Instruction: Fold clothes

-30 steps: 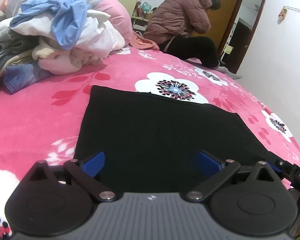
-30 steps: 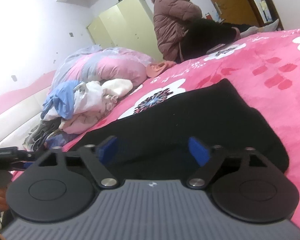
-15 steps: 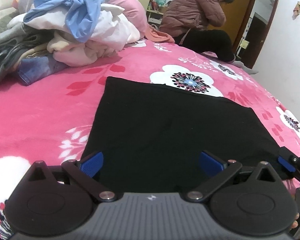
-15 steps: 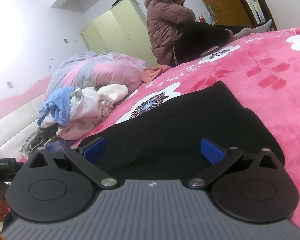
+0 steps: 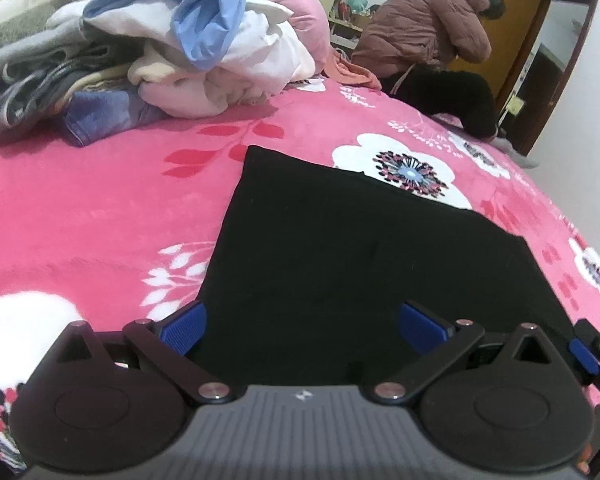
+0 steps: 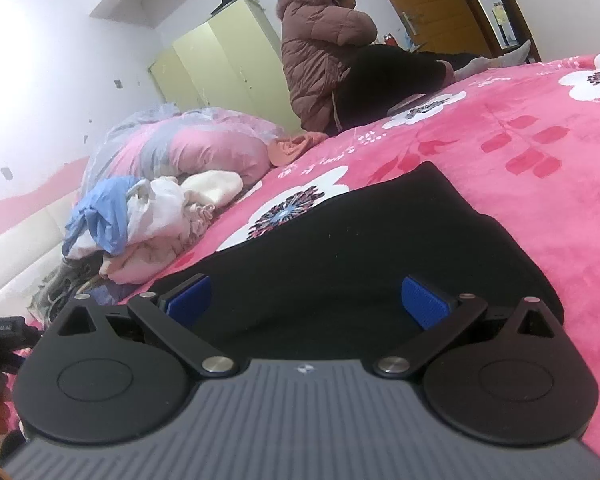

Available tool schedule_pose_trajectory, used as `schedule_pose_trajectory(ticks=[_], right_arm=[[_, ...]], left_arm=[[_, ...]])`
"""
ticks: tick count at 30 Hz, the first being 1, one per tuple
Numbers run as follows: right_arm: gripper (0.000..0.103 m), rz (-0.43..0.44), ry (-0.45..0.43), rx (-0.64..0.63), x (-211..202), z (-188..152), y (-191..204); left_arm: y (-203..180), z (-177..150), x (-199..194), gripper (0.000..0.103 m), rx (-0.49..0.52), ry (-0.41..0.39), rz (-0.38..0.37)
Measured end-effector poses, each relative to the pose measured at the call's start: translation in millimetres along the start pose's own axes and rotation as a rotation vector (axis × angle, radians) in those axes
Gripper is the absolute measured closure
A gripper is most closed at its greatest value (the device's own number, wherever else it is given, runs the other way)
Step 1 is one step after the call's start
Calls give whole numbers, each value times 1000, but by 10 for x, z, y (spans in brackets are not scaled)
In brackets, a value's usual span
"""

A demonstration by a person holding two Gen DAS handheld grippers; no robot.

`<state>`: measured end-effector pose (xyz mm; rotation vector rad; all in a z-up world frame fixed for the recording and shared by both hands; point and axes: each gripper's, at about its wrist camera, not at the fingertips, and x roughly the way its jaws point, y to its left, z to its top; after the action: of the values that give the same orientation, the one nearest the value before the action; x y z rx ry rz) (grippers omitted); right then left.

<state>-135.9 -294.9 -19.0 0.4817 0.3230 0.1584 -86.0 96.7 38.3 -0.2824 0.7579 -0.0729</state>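
Left wrist view: my left tool [image 5: 302,322] and right tool [image 6: 307,298] both stand spread apart, empty, over the black garment [image 5: 364,248] lying flat on the bed [image 5: 100,208].

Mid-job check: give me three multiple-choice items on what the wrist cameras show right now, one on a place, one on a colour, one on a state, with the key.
1. Where is the pile of clothes, seen from the left wrist?
A. beyond the black garment, to its left
B. on top of the black garment
C. on the floor

2. What colour is the blanket under the black garment?
A. green
B. pink with white flowers
C. plain grey

3. How does the right gripper stand?
A. shut on the garment
B. open, blue fingers apart
C. shut on nothing

Key: 1 A, the heap lies up left, on the blanket. 2 B, pink shows all round the garment. 3 B, a wide gap shows between the fingers.
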Motion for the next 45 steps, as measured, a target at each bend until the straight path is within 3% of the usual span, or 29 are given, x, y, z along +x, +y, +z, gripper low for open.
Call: schedule_pose_trajectory(ticks=[7,10,14,21,28,30,35,38,40,45], right_arm=[[1,-18,-52,-120,-234,79,285],[1,-63,-1,-279,-180,94,658],[1,-89,98,-434,157,16,1134],[3,-190,286,-454,717,-315,1277],[2,-245,386,-489,78,-528,1260],[3,-247,365,-489,74,-422,1336],[3,-252,262,-489,603,-234,1445],[3,-347,315,-487,812,-310,1253],[3,-328,324,-412,607,-364,1085],[3,-340,383,-422,128,-339,1100]], left_arm=[[21,9,-20,0,89,-117,33],[-6,40,8,0,152,-162,46],[-100,122,209,0,232,-165,89],[-151,87,631,0,329,-114,151],[87,65,675,0,241,-99,99],[150,83,685,0,203,-91,92],[205,77,669,0,185,-93,89],[234,48,671,0,180,-94,85],[245,43,674,0,177,-95,82],[236,35,687,0,183,-91,89]])
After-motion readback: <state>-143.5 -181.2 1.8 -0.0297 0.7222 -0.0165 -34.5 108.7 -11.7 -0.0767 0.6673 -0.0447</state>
